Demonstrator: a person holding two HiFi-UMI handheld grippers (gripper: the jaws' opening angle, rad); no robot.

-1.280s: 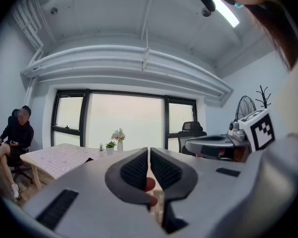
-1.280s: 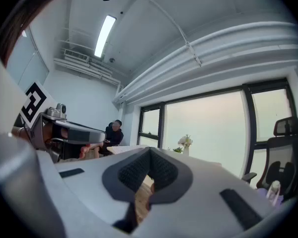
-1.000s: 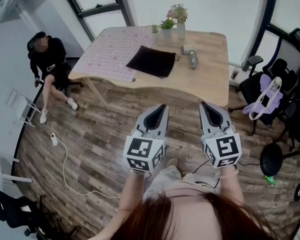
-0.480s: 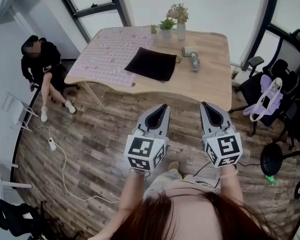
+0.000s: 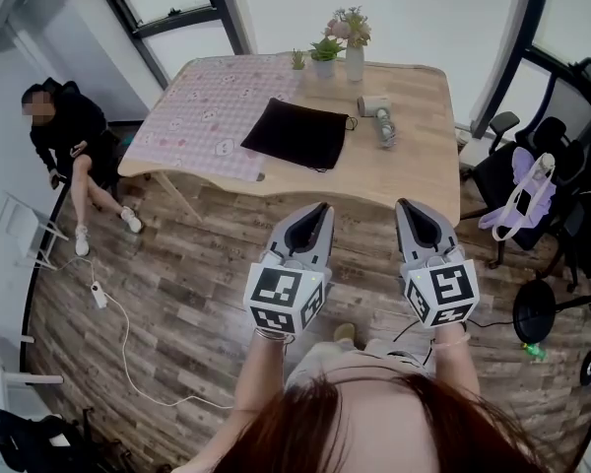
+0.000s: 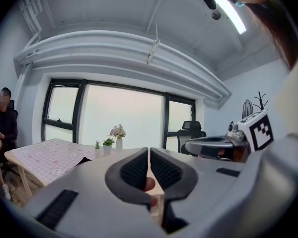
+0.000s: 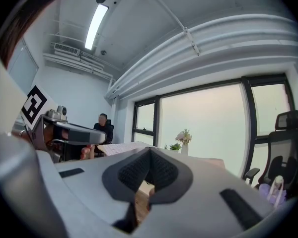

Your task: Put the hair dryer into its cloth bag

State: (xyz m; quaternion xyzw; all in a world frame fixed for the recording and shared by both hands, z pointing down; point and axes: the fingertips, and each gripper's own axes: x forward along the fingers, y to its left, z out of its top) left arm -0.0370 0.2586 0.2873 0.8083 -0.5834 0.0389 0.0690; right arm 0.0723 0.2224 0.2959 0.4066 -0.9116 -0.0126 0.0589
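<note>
A black cloth bag point(image 5: 297, 133) lies flat near the middle of the wooden table point(image 5: 414, 170). To its right the white-and-grey hair dryer point(image 5: 379, 116) lies on the tabletop. Both grippers are held out level over the floor, well short of the table's near edge. My left gripper point(image 5: 320, 210) is shut and empty, and in the left gripper view its pads point(image 6: 149, 150) meet. My right gripper point(image 5: 405, 206) is shut too, with nothing between its jaws point(image 7: 150, 151).
A pink patterned cloth point(image 5: 202, 116) covers the table's left part. A vase of flowers point(image 5: 354, 47) and small plants point(image 5: 324, 53) stand at the far edge. A seated person point(image 5: 64, 131) is at the left. Office chairs point(image 5: 532, 180) stand at the right, a cable point(image 5: 128, 333) on the floor.
The table and its things sit slightly lower and nearer in the head view, as I have moved toward it. Both grippers stay shut, side by side.
</note>
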